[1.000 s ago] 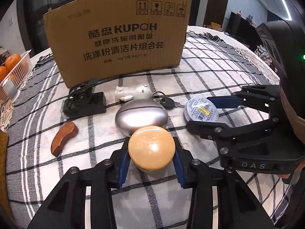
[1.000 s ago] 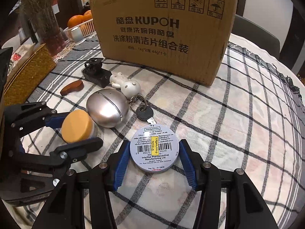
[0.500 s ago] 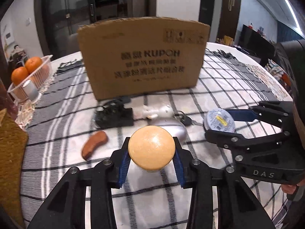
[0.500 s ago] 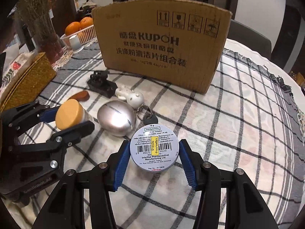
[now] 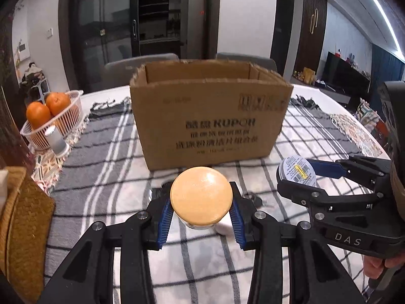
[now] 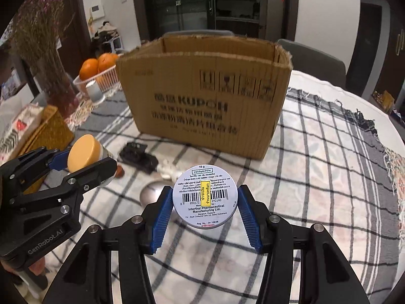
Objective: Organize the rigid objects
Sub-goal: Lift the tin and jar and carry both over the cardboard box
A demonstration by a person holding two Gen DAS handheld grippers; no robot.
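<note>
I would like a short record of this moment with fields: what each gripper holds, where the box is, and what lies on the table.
left gripper: shut on the jar with a tan lid, held above the table
right gripper: shut on the round white tin, barcode label facing the camera
cardboard box: open top, upright on the checked tablecloth, beyond both grippers
on the cloth: silver oval case, black clip, small white figure
left edge: basket of oranges

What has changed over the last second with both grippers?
Both went up off the table toward the cardboard box: the left gripper carrying the tan-lidded jar, the right gripper the white tin. Jaws stayed clamped; box unmoved.
</note>
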